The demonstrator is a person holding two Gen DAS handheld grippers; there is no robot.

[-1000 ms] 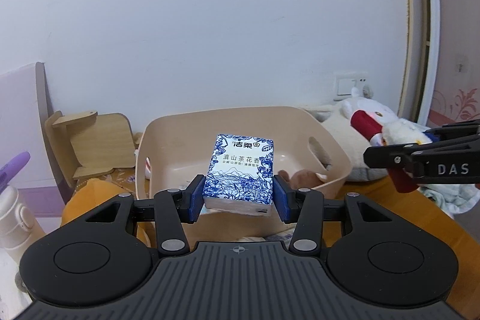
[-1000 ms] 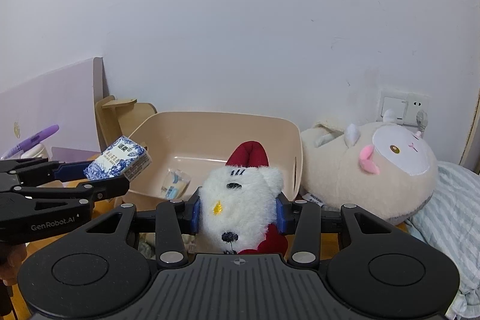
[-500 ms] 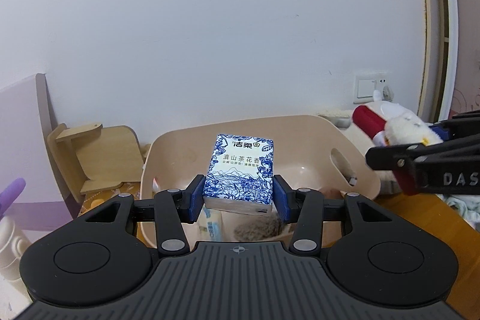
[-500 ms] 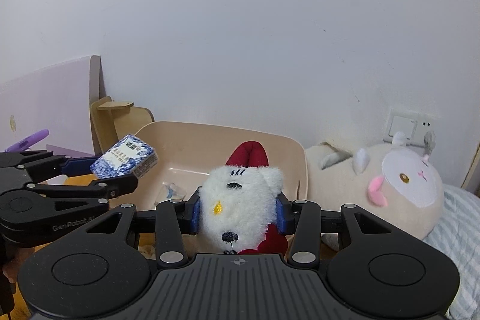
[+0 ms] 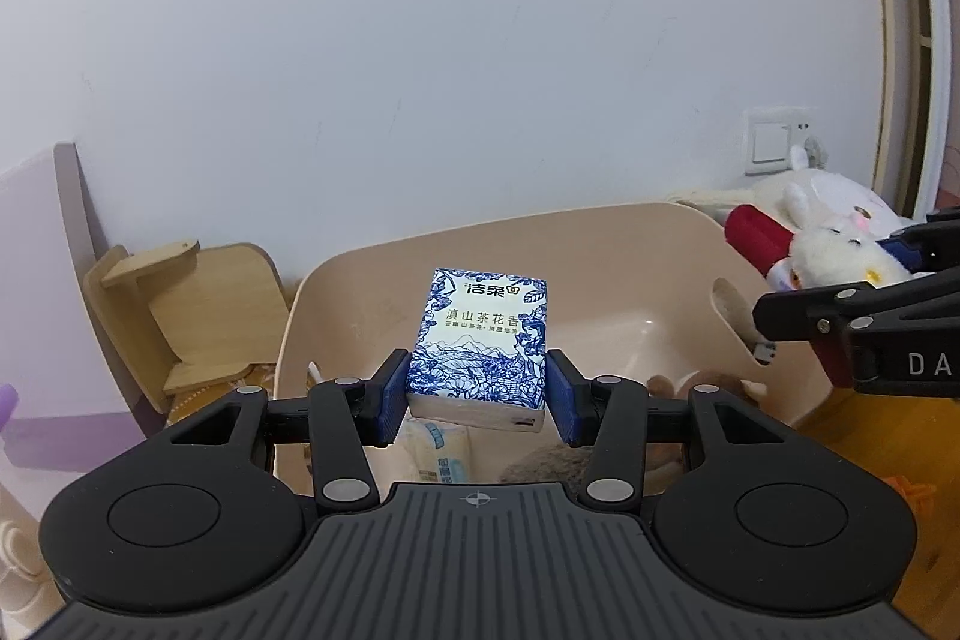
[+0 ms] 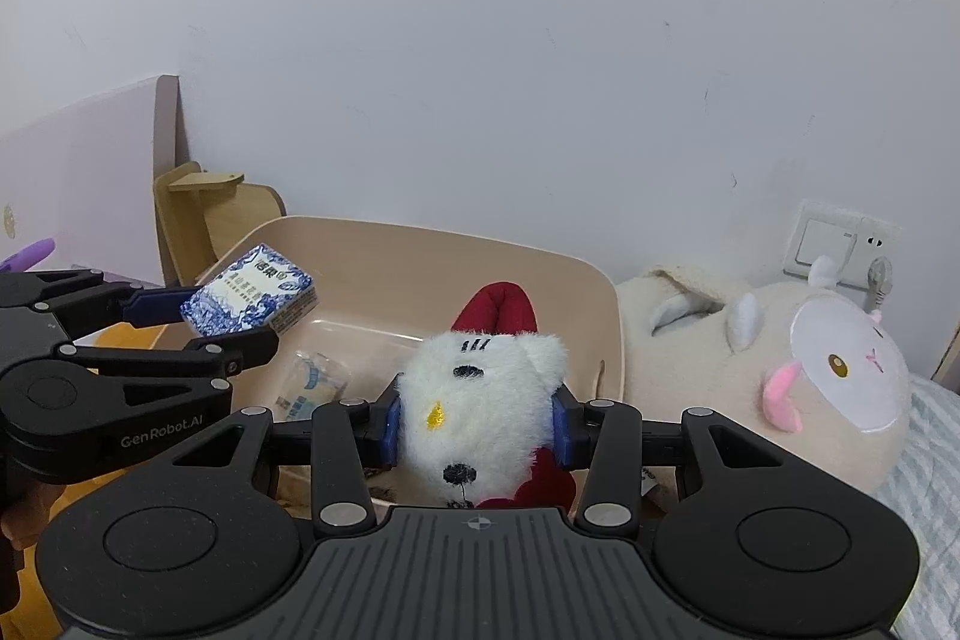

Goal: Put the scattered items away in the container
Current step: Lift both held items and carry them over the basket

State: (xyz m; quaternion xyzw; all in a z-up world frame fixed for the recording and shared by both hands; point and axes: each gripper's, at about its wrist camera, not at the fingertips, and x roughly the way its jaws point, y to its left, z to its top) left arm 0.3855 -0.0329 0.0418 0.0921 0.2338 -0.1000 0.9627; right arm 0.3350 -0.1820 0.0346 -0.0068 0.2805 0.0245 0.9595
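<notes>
My left gripper (image 5: 477, 397) is shut on a blue-and-white tissue pack (image 5: 480, 340), which hangs over the near left part of the beige plastic bin (image 5: 600, 226). My right gripper (image 6: 475, 427) is shut on a white plush toy with a red hat (image 6: 480, 394), held above the bin's (image 6: 420, 250) near rim. From the right wrist view the tissue pack (image 6: 249, 289) and left gripper (image 6: 231, 322) sit at the bin's left edge. From the left wrist view the plush toy (image 5: 834, 250) and right gripper (image 5: 876, 292) are at the bin's right side. Small packets (image 6: 312, 382) lie inside the bin.
A large cream plush animal (image 6: 780, 370) lies right of the bin against the wall, under a wall socket (image 6: 840, 250). A small wooden stand (image 5: 180, 316) is left of the bin beside a lilac board (image 6: 78, 196). Striped fabric (image 6: 924, 448) lies at far right.
Both grippers have moved forward toward the bin with their loads still held. The bin looks larger and closer, and both items now hang over it.
</notes>
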